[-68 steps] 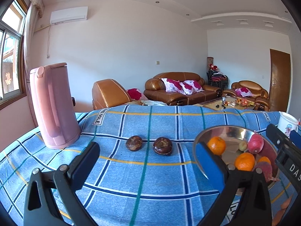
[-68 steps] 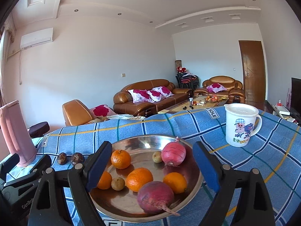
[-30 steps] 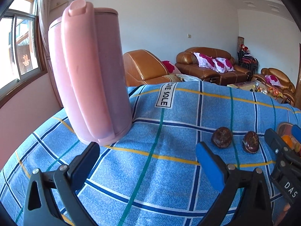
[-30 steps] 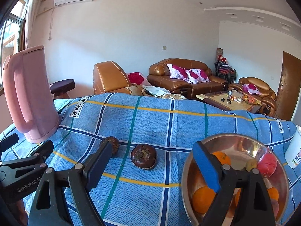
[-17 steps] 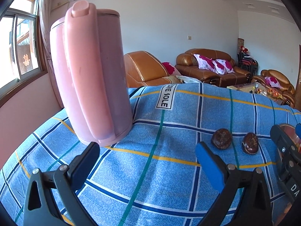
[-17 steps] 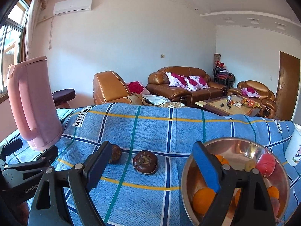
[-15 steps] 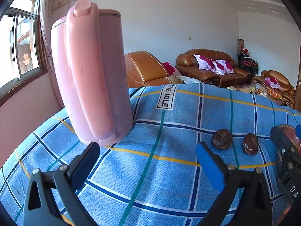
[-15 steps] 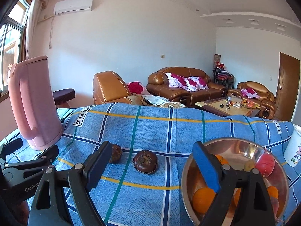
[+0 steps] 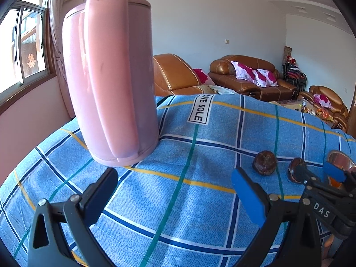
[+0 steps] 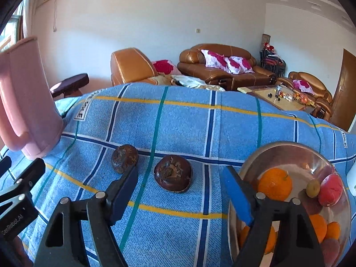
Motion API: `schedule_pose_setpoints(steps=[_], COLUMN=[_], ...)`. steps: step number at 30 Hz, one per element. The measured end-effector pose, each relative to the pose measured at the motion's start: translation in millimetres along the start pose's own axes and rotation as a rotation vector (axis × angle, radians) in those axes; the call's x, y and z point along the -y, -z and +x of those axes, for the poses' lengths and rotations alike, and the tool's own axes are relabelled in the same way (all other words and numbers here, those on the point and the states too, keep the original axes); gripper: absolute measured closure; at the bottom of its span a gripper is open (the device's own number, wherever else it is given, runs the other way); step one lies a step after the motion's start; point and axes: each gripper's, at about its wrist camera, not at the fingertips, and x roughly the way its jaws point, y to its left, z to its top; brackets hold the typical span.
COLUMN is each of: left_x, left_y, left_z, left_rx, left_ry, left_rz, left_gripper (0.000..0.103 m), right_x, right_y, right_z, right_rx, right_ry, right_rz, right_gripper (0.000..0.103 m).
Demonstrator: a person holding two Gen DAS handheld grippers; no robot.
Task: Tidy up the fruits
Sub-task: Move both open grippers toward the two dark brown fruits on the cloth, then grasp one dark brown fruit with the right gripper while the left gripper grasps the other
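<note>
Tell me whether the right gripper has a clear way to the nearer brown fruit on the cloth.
Probably yes. The right gripper is open, and the nearer brown fruit lies just ahead between its fingers, with only bare cloth around it.

A brown leather sofa (image 10: 224,66) with pink-flowered cushions (image 10: 227,61) stands against the white back wall (image 10: 155,22). Left of the sofa sits a matching armchair (image 10: 131,69); right of it, another armchair (image 10: 311,86) beside a wooden door (image 10: 344,89). A low coffee table (image 10: 280,99) stands in front of the sofa. Far left of the sofa, sunlight enters a wood-framed window (image 9: 24,44) with a curtain (image 9: 55,33).
</note>
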Motion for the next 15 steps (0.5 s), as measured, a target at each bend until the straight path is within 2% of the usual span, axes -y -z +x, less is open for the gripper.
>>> schedule_pose_setpoints(steps=[8,11,13,15], left_x=[3,4,3,2], left_y=[0,0,0,0], left_z=[1,3,3,4], left_rx=[-0.018,-0.024,-0.027,-0.031], left_ry=[0.017,0.022,0.026,0.032], left_rz=[0.018,0.023,0.019,0.014], left_gripper=[0.0,0.0,0.0,0.0], right_x=[-8,-6,-6,-9], right_y=[-7,-10,-10,-11], right_z=[39,41,39,37], right_rx=[-0.157,-0.156,-0.152,-0.145], right_ry=[0.015,-0.002,-0.006,-0.005], right_rz=[-0.043,-0.035,-0.038,-0.05], right_gripper=[0.041,0.042,0.047,0.056])
